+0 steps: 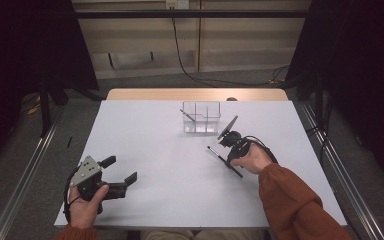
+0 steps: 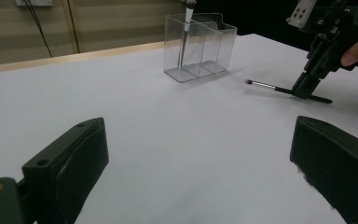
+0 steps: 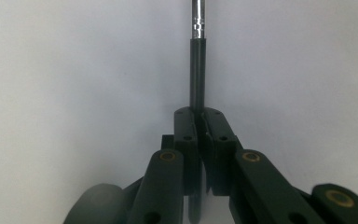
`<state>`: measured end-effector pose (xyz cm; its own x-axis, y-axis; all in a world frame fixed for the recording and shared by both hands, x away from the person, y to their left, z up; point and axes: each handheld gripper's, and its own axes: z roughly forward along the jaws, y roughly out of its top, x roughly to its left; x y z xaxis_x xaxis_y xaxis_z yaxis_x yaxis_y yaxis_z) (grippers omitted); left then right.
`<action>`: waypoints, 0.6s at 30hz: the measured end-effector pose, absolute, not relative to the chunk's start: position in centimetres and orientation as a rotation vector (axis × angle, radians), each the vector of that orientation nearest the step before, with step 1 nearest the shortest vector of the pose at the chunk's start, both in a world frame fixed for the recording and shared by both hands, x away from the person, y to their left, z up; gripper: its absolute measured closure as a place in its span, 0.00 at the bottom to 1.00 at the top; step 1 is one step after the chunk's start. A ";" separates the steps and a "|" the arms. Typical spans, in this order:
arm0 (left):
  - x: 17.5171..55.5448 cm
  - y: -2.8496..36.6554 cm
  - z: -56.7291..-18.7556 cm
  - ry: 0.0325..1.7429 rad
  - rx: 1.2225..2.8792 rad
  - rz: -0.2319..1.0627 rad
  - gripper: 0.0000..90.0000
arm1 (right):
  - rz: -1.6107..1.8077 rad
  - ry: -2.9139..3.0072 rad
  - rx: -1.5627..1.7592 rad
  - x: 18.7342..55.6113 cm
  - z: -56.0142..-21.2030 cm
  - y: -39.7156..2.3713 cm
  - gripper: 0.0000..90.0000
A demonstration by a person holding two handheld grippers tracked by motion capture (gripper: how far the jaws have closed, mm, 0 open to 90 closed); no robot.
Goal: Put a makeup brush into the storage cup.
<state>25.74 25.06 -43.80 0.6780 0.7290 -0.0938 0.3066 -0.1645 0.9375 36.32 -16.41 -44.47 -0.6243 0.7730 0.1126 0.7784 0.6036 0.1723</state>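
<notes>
A thin black brush with a silver ferrule lies flat on the white table, right of centre. My right gripper points down at it and is shut on its black handle; both jaws press against the stem. From the left gripper view the brush rests on the surface under the right gripper. My left gripper rests at the front left, open and holding nothing.
A clear plastic organizer with several compartments stands at the back centre of the table, with another brush leaning in its left compartment. A wooden strip borders the table's far edge.
</notes>
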 end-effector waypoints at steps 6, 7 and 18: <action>25.7 25.0 -43.8 0.826 1.752 0.468 0.05 | -0.423 -2.785 -1.353 36.0 -43.9 -16.8 0.94; 25.7 25.0 -43.8 0.823 1.754 0.468 0.05 | -0.441 -2.779 -1.362 35.9 -43.8 -16.8 0.94; 25.7 25.0 -43.8 0.824 1.749 0.473 0.05 | -0.685 -2.776 -1.345 34.7 -42.6 -17.9 0.94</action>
<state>25.66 25.00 -43.77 0.6794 0.7289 -0.0844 0.2948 -0.1659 0.9410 34.73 -17.85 -42.65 -0.6377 0.7517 0.1682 0.7437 0.5439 0.3888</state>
